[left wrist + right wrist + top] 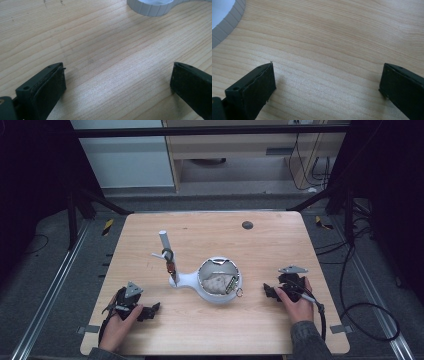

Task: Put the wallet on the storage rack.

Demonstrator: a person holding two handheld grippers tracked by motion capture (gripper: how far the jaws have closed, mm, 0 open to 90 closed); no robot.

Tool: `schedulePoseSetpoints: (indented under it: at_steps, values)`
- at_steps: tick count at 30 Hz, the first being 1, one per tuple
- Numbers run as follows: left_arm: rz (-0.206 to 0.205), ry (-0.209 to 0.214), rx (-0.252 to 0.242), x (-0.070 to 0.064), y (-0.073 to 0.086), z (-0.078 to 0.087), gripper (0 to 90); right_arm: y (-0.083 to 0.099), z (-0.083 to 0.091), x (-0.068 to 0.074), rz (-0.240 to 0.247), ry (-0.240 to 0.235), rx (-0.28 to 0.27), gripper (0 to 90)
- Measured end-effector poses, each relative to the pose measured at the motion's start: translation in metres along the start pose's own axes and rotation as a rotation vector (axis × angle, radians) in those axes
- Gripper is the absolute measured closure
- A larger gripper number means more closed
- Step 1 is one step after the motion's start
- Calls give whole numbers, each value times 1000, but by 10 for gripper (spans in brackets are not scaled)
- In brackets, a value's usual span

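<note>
White plastic is what the stand (212, 282) is made of, a round bowl-shaped base with a short neck running off to its left, and it's parked near the middle of the wooden table (270, 245). Inside the bowl, a crumpled pale cloth (214, 283) can be seen, with a small strip-like item (231, 284) tucked along the right inner wall; markings on that strip are too small to be read. A little metal ring (240, 293) is found just outside the bowl's right rim. From the neck, a thin rod rises, and a dark carabiner with an orange-brown tag (169, 261) is hung on it, right beside a white upright post (164, 241). No brand or lettering can be made out anywhere tbh.

Moving outward: the left gripper (150, 311) is held low on the table, down-left of the stand and well apart from it, jaws spread wide with nothing but bare wood between them. Same deal with the right gripper (270, 291), held just right of the bowl, jaws parted and nothing held. A ribbed white edge (150, 8) of the stand is caught at the top of the left gripper view, and at the top-left corner (227, 27) of the right gripper view. A dark round spot (247, 225) is seen near the table's far edge.
</note>
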State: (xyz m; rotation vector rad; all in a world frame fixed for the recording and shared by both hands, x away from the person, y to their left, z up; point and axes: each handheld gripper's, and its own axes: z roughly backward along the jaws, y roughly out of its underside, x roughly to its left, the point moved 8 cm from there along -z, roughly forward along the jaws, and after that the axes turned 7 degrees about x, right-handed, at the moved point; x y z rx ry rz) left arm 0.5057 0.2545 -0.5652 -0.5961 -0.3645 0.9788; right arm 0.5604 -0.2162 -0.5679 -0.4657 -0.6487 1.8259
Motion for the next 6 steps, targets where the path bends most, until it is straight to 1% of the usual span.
schedulePoseSetpoints:
  at_steps: [2,6]
  values:
    - [1,1,0,0,0,0,0,1,1,1,-15,5,1,3]
    - [1,2,-1,-1,0,0,0,1,1,2,-23,11,0,3]
